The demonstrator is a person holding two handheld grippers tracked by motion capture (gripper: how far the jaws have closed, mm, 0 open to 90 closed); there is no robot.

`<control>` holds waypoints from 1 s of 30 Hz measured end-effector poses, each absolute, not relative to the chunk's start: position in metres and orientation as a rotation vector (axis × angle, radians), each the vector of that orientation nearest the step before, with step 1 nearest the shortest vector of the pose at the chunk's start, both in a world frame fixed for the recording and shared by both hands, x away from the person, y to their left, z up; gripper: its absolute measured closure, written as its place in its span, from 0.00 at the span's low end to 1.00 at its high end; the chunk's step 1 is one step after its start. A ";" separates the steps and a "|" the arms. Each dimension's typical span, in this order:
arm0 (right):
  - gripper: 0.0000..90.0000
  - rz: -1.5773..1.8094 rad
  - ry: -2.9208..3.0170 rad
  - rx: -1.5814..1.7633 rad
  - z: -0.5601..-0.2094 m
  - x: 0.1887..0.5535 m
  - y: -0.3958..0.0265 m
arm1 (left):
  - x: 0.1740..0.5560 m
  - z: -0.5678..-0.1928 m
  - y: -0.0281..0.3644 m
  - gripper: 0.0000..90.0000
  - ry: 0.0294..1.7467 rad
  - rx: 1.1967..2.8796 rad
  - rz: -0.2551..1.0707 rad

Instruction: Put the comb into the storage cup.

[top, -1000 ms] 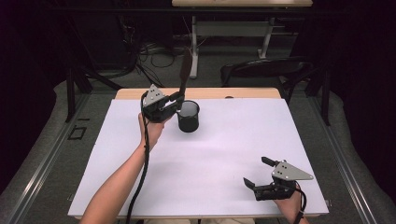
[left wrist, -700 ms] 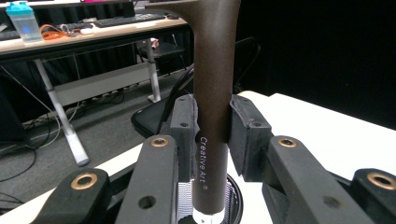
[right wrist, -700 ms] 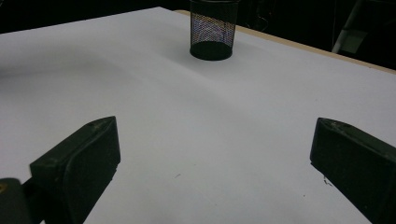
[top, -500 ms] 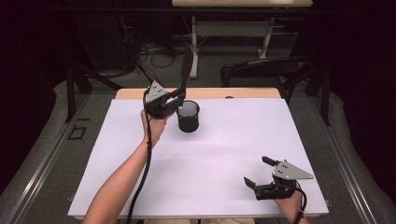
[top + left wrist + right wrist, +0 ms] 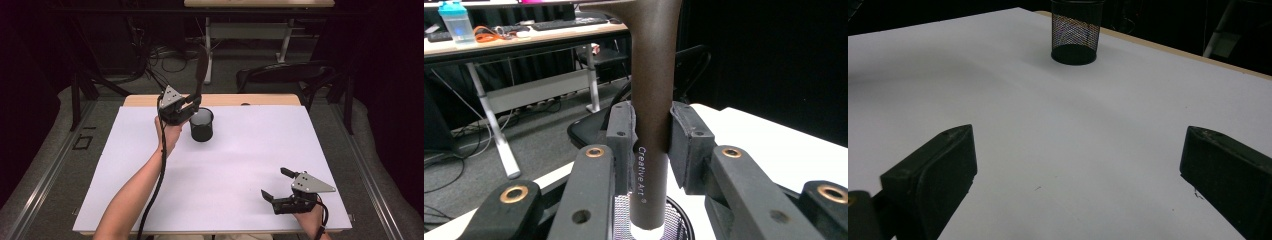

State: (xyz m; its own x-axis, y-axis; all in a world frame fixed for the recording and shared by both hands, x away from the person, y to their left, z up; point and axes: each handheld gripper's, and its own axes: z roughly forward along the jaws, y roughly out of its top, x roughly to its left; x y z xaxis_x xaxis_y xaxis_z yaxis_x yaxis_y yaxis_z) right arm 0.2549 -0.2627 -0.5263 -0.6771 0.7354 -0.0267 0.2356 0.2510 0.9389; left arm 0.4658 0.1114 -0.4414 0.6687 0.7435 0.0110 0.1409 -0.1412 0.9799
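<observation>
we are holding the right gripper (image 5: 276, 189) low over the near right corner of the table (image 5: 240, 165), its jaws spread wide with nothing but bare white surface between them. in the right gripper view, the black mesh cup (image 5: 1076, 31) is standing upright well beyond those jaws. near the far edge, left of centre, we are holding the left gripper (image 5: 192, 105) raised just beside the mesh cup (image 5: 202, 125), on its left. its jaws are pinching a dark brown marker (image 5: 651, 100) that is standing upright; in the left gripper view the pads (image 5: 621, 135) are pressing on both sides of the barrel, and its lower end is sitting inside the cup's rim (image 5: 676, 220). beyond the far edge, a dark chair (image 5: 285, 75) and a second desk (image 5: 250, 30) are standing.
</observation>
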 end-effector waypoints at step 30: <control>0.02 1.426 2.066 0.885 -0.526 0.255 -0.262 | 0.479 -0.457 0.106 0.81 0.789 1.616 0.619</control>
State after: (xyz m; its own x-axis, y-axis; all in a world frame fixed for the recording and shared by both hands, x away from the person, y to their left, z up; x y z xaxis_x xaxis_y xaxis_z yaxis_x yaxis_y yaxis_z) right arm 0.2547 -0.2621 -0.5264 -0.6786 0.7341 -0.0222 0.2393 0.2497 0.9383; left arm 0.4785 0.1063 -0.4575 0.6318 0.7747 -0.0260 0.1596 -0.0972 0.9824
